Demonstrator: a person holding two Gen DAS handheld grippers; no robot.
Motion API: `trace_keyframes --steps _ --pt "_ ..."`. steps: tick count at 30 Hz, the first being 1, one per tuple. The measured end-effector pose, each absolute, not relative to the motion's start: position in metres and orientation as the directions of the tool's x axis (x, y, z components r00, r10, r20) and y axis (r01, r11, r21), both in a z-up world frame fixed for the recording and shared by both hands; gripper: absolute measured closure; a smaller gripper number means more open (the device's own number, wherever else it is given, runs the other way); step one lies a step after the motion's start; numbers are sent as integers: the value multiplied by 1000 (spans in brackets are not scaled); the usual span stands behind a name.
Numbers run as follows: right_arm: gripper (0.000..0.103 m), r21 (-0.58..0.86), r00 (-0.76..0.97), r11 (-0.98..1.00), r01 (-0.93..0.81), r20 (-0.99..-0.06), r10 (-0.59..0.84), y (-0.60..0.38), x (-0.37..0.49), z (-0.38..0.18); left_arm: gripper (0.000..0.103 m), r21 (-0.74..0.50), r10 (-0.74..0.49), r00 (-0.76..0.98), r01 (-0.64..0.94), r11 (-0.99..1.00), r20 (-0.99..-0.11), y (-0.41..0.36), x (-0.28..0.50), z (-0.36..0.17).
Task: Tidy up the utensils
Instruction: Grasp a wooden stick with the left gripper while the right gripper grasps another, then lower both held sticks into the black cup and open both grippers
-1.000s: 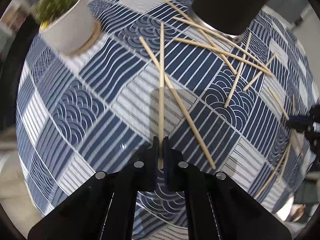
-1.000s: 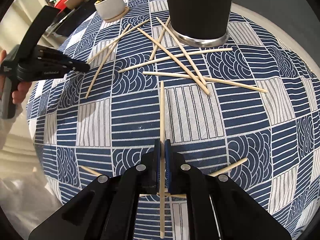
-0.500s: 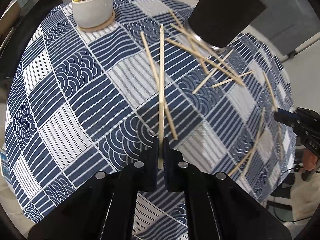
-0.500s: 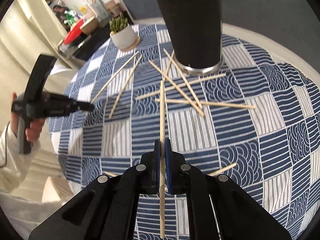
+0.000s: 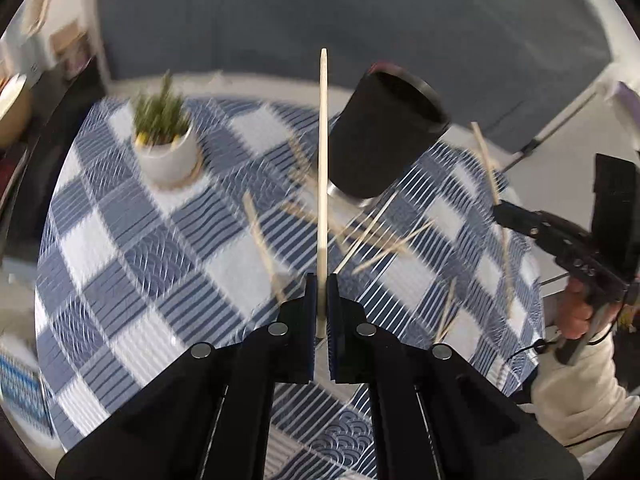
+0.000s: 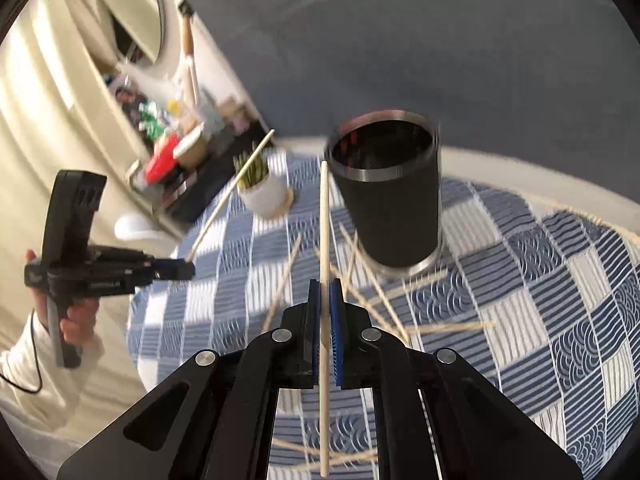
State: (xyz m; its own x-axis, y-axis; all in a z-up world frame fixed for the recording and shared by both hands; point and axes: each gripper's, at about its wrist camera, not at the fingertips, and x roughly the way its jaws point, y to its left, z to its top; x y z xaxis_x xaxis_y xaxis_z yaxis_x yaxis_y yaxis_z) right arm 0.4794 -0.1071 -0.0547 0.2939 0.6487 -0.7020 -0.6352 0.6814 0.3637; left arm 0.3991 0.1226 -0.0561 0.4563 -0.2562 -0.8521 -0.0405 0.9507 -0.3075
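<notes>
Above the tablecloth (image 5: 120, 256), each claw (image 5: 321, 292) (image 6: 325, 296) pinches one chopstick (image 5: 322, 168) (image 6: 324, 224)

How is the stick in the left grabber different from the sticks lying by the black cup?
The chopstick in the left gripper is pinched at one end and lifted, its tip in the air; the loose chopsticks lie flat on the tablecloth. It stands alone; they criss-cross near the black cup. All look like the same pale wood.

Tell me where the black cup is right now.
The black cup stands upright on the checked tablecloth toward the table's far edge, right of the small potted plant, with loose chopsticks scattered around its base.
</notes>
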Motion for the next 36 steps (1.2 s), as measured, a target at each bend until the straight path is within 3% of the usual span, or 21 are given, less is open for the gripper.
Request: trace_keyframes --steps 4,8,17,25,32,36 --pt "98 346 373 708 -615 -664 648 -103 484 -32 98 -297 -280 505 49 954 -816 118 417 -30" --pt "98 356 446 727 -587 -607 657 -104 489 -7 98 -360 -375 534 136 923 -758 116 445 -10" --pt "98 386 588 736 -556 -442 677 -114 515 32 98 -449 -522 555 275 850 -648 105 503 1" --pt "98 421 621 711 -564 -352 701 -121 554 36 98 -428 -553 605 354 832 -573 83 531 -4" --pt "98 479 614 650 -590 -257 746 -118 597 16 98 -447 -544 672 337 828 -502 79 547 -29" --pt "98 436 632 659 -613 -230 740 -102 611 -4 98 -459 -532 694 316 830 -485 78 552 -52"
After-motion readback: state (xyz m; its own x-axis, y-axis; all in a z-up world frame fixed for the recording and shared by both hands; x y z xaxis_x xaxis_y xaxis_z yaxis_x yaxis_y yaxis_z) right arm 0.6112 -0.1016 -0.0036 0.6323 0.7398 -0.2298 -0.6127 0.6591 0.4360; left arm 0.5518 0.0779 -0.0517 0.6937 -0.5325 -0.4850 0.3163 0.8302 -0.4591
